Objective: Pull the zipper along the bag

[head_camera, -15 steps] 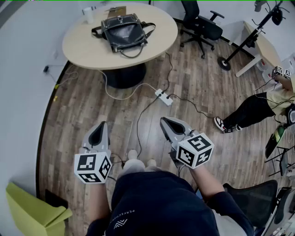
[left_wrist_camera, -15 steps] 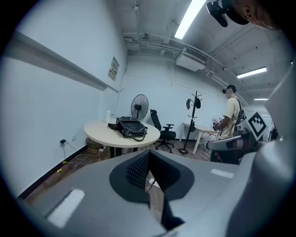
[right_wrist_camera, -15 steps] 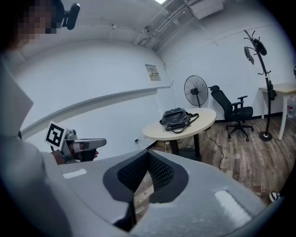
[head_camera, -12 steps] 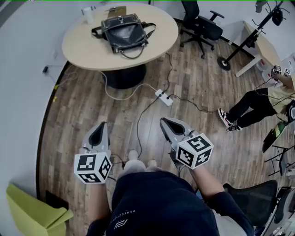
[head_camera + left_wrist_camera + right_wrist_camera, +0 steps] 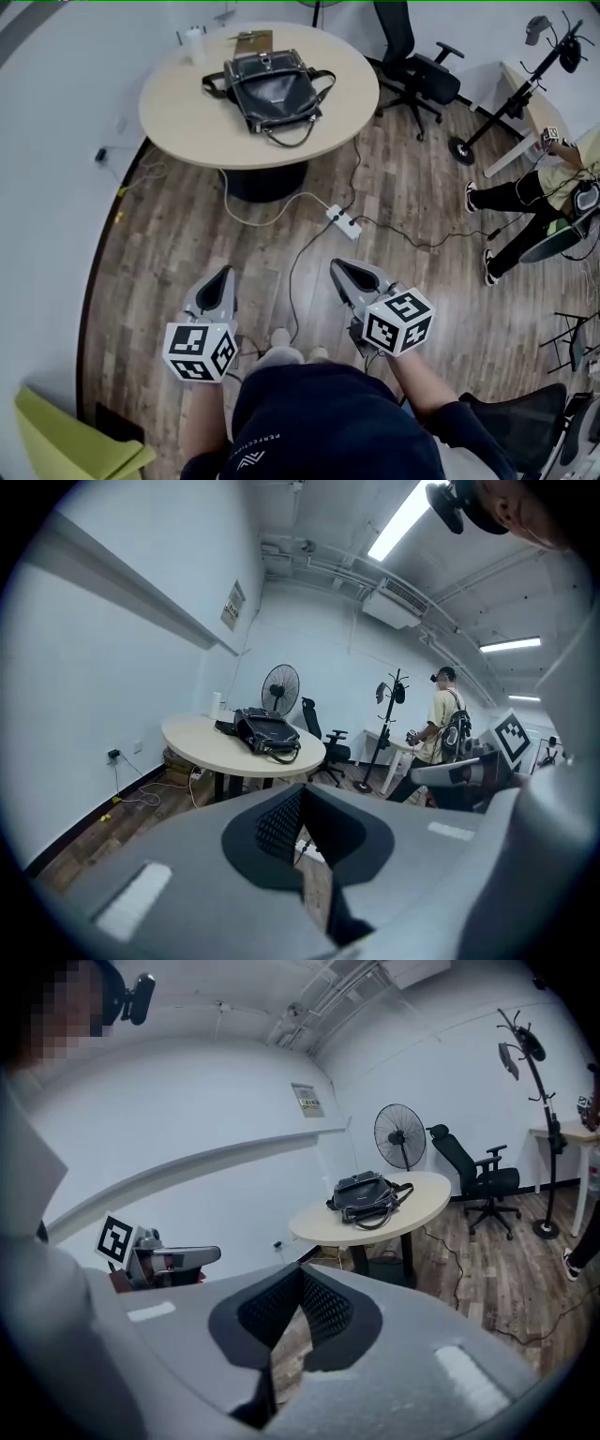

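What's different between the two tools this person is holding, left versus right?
The left tool points nearly straight ahead, while the right tool slants more sharply inward. The right tool's marker cube is held further forward than the left tool's cube. Both tools are shut with nothing between their jaws, and both are well short of the bag on the round table.

Head view: high, facing steeply down, the round table (image 5: 187, 108) well ahead. Gripper views: low, nearly level, side by side, both facing that distant table and its bag (image 5: 272, 86).
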